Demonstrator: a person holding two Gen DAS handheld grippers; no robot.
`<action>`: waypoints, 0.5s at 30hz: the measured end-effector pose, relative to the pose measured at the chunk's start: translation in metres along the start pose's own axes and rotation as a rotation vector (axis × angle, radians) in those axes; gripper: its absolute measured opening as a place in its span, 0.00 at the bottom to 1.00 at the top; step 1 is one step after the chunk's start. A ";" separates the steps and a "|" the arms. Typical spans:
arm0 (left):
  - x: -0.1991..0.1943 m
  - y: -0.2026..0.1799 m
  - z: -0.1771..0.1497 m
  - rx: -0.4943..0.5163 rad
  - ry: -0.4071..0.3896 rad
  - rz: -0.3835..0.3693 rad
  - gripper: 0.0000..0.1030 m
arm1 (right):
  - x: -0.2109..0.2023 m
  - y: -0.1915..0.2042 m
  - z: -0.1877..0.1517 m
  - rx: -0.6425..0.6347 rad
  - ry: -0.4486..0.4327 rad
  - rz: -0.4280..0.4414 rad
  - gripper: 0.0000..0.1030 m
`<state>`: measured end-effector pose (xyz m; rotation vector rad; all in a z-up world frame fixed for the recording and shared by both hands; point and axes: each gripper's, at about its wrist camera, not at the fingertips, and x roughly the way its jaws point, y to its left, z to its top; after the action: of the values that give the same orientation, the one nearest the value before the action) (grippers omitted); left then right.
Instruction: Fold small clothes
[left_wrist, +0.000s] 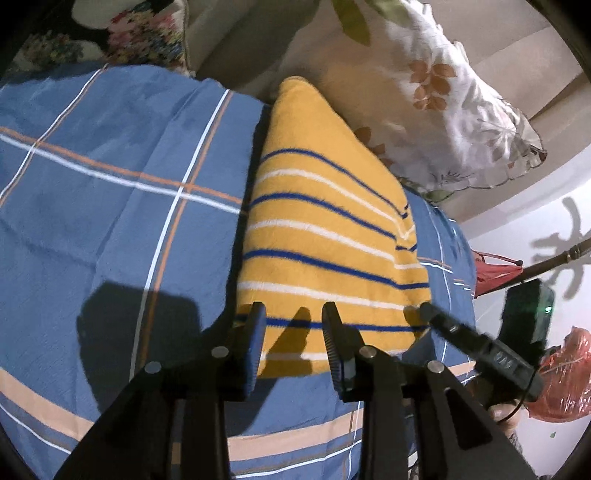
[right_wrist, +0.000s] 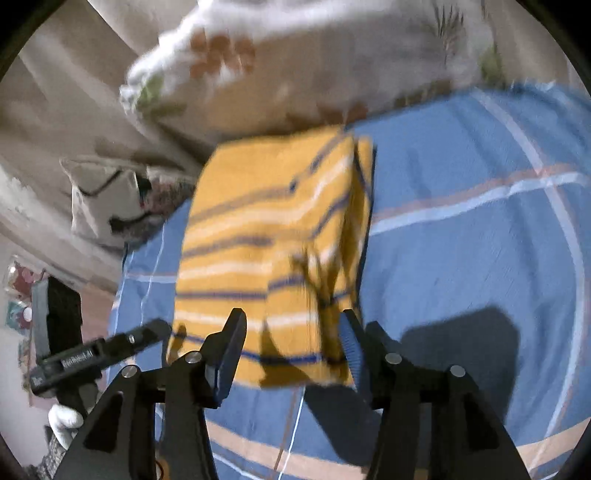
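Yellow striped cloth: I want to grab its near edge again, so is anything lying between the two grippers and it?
Nothing visible. The yellow striped cloth lies on the blue plaid sheet, with both the left gripper and right gripper open just above its near edge.

The folded garment (left_wrist: 325, 236) is mustard yellow, crossed by thin royal-blue and white stripes. The bed sheet (left_wrist: 110, 184) is medium blue, with a wide check of white and orange lines and a broad peach band along its near edge. The pillow (left_wrist: 443, 103) is white, printed with rust-brown leaves and grey-green sprigs. A cushion (left_wrist: 140, 33) at the bed's far corner carries a pink and green floral print on black. Both grippers, left (left_wrist: 293, 325) and right (right_wrist: 293, 332), are black; their fingers (right_wrist: 232, 354) carry dark blue ribbed pads.
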<state>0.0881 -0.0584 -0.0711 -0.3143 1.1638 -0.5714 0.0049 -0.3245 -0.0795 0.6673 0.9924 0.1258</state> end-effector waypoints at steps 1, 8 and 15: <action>0.000 0.000 -0.002 0.000 -0.003 0.010 0.29 | 0.005 -0.004 -0.003 0.017 0.028 0.018 0.10; -0.016 -0.017 -0.014 0.080 -0.059 0.128 0.29 | 0.003 -0.050 -0.014 0.172 0.043 -0.026 0.10; -0.031 -0.043 -0.023 0.183 -0.131 0.288 0.30 | -0.031 -0.039 -0.011 0.130 -0.047 -0.058 0.12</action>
<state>0.0475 -0.0744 -0.0339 -0.0249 0.9999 -0.3936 -0.0286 -0.3631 -0.0834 0.7566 0.9791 -0.0057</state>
